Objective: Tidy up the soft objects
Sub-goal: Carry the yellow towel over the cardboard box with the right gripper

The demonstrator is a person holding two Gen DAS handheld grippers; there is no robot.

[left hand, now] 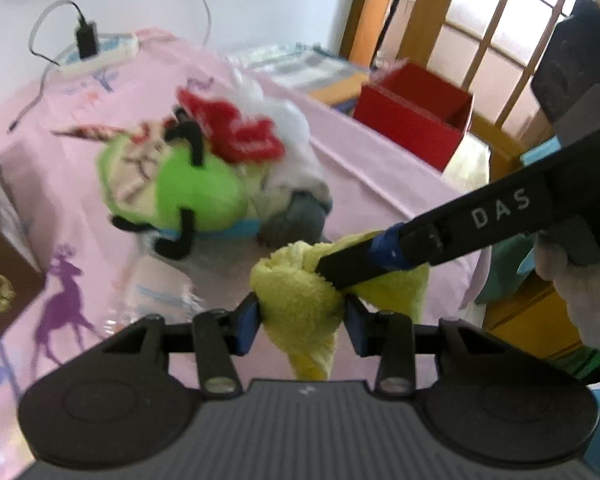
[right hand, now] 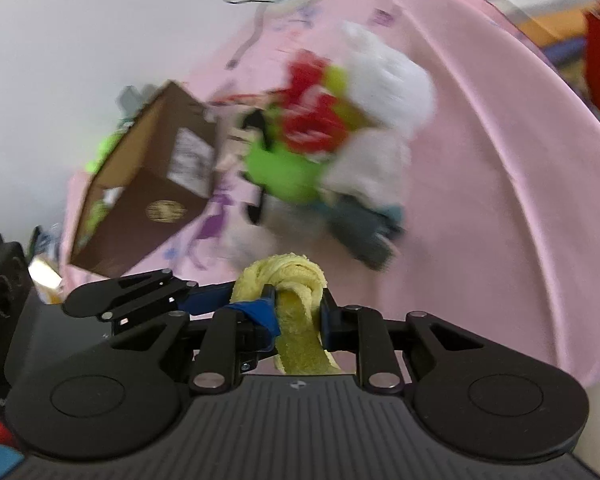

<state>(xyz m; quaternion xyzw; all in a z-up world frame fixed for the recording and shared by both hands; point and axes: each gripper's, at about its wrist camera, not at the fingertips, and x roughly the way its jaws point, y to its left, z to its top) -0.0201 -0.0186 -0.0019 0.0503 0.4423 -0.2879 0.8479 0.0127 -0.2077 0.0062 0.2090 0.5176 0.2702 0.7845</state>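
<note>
A small yellow terry cloth [left hand: 300, 300] is held up over the near edge of the table [left hand: 372, 176], which is covered in a pink sheet printed with purple deer. The left tool [left hand: 302, 316] stands partly closed around the bunched middle of the cloth, its blue pads touching the fabric on both sides. The right tool [right hand: 298, 312] is closed nearly tight on a hanging strip of the same cloth, whose looped bulk sits just above its fingertips. In the left wrist view the right tool's fingers are seen coming in from the right and pressing into the top of the bundle.

Farther back on the table lies a blurred heap of soft objects [left hand: 204, 172]: something bright green with black straps, a red piece, white fluffy fabric and a grey-blue item. An open cardboard box [right hand: 148, 196] stands to the left of the heap, with something green seen inside it; this is probably where sorted items are collected.

The step in hand appears to be shaping or folding the cloth between the two tools. It is best done by keeping the right grip firm while the left grip is tightened evenly on the bundle, so that no loose corner slips out. Tension should be kept gentle, since terry stretches and unrolls easily. Where the cloth is meant to go cannot be told for certain.
</note>
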